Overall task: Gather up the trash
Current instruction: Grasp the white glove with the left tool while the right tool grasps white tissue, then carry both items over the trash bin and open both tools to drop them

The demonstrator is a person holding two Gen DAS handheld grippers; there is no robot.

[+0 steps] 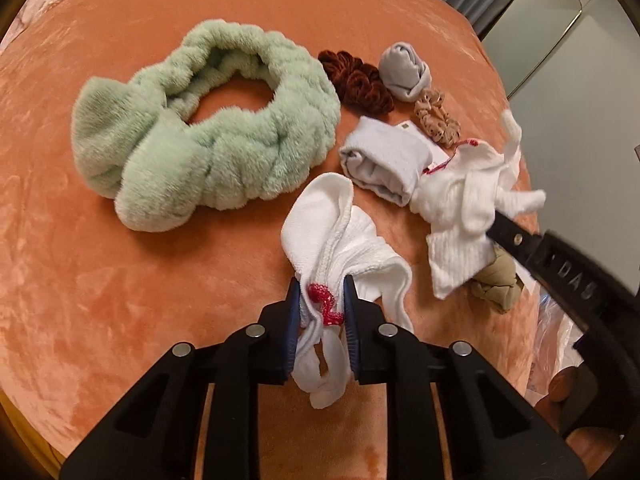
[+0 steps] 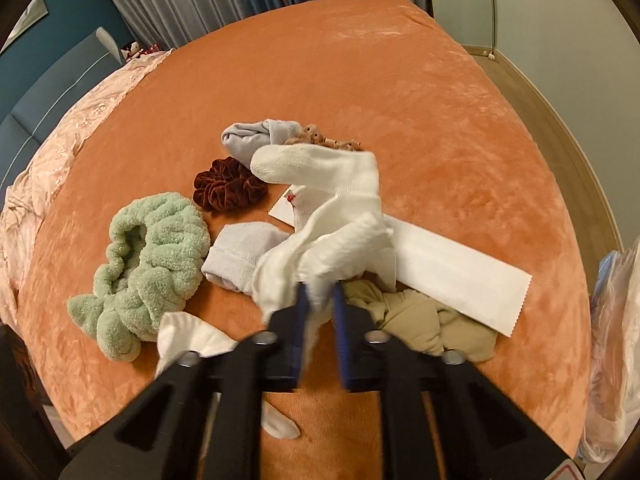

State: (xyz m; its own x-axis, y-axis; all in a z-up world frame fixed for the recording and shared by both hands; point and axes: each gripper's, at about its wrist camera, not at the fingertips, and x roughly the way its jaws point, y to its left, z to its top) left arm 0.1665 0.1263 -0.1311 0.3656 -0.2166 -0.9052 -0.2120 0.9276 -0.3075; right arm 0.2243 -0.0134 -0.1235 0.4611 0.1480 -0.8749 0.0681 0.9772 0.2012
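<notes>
In the left wrist view, a crumpled white sock (image 1: 340, 236) with red stitching lies on the orange bedspread (image 1: 120, 300) beside a green fluffy headband (image 1: 208, 120), pinched at its cuff by the steeply down-tilted left gripper (image 1: 322, 304). In the right wrist view, the right gripper (image 2: 320, 300) (slightly blurred) clamps a second white sock (image 2: 332, 184), lifted above a white paper strip (image 2: 460, 272) and beige cloth (image 2: 424, 316).

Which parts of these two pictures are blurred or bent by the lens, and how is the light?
Left wrist view: warm indoor light, mostly sharp; the white sock on the right and the right hand-held gripper are smeared by motion; the bed curves toward the edges. Right wrist view: its white sock and the black fingers are blurred; the green headband is sharp.
</notes>
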